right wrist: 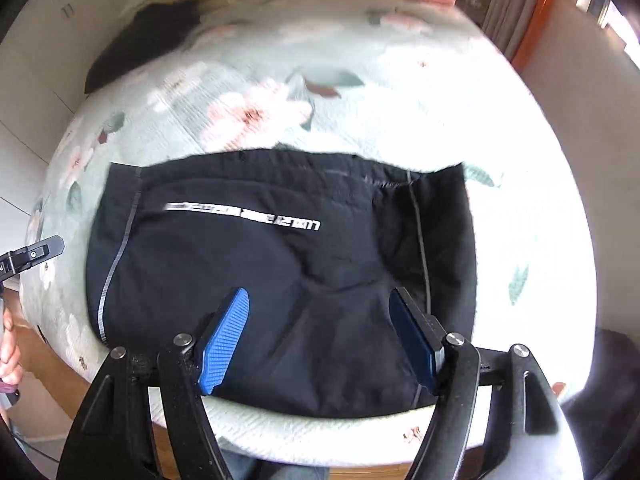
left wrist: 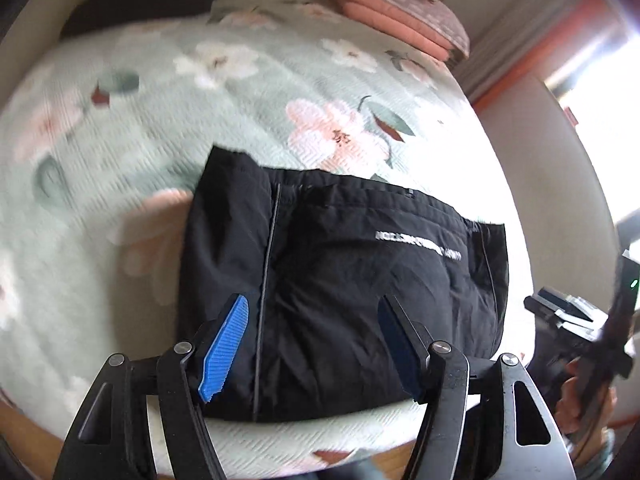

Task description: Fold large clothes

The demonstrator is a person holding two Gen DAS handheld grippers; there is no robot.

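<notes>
While the folded black garment (left wrist: pixel 360 288) lies flat on the bed (left wrist: pixel 160 128), both tools hang above it with nothing between their pads. Seen from the left wrist, the left hand-held gripper (left wrist: pixel 316 344) stands released: its blue pads are well apart and clear of the cloth, with the garment's near edge below them at 6 o'clock. Seen from the right wrist, the right hand-held gripper (right wrist: pixel 320 340) is likewise released, jaws spread over the near half of the garment. A white line of lettering (right wrist: pixel 244 214) runs across the top layer, and grey piping (right wrist: pixel 110 276) marks the fold at 9 o'clock in the right wrist view. The floral bedspread is pale green with pink blossoms. A folded pink quilt (left wrist: pixel 404 12) sits at 1 o'clock at the far end of the bed, and a dark cloth (left wrist: pixel 140 0) lies at 11 o'clock. The person's hand (right wrist: pixel 10 344) shows at 9 o'clock in the right wrist view, beside the bed edge
</notes>
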